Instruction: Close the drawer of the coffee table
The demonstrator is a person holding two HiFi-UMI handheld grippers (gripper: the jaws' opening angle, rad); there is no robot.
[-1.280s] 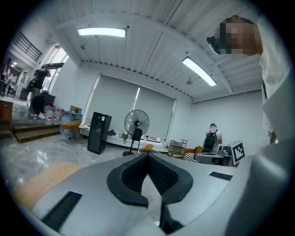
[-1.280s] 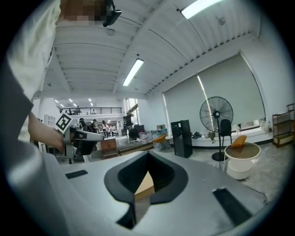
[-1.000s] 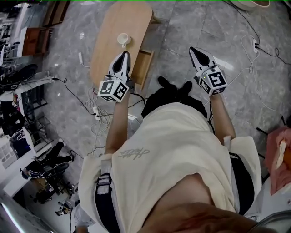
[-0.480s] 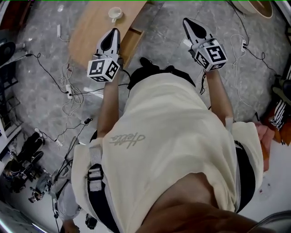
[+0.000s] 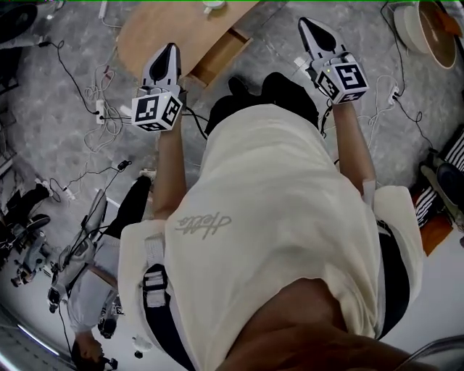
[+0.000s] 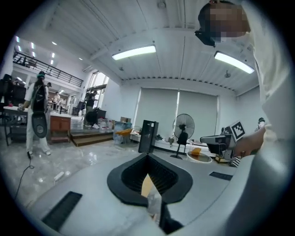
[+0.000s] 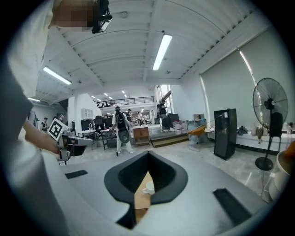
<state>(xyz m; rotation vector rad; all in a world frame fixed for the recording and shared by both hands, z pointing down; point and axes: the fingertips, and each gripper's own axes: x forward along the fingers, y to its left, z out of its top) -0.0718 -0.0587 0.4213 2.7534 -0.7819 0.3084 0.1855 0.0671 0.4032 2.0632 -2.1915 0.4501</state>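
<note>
The oval wooden coffee table lies at the top of the head view, with its drawer pulled out toward me. A white cup stands on the tabletop at the frame's edge. My left gripper hovers over the table's near edge, just left of the drawer, jaws together and empty. My right gripper hangs above bare floor to the right of the drawer, also shut and empty. In the right gripper view, the narrow slit below the right gripper shows the table's wood and the cup.
Cables and a power strip trail over the grey floor left of the table. More cables and a round basin lie to the right. A standing fan and a black cabinet stand farther off. A person walks behind.
The table and drawer have slid toward the top edge of the head view as the view moved. Both grippers stay raised and shut; the drawer stays open.
</note>
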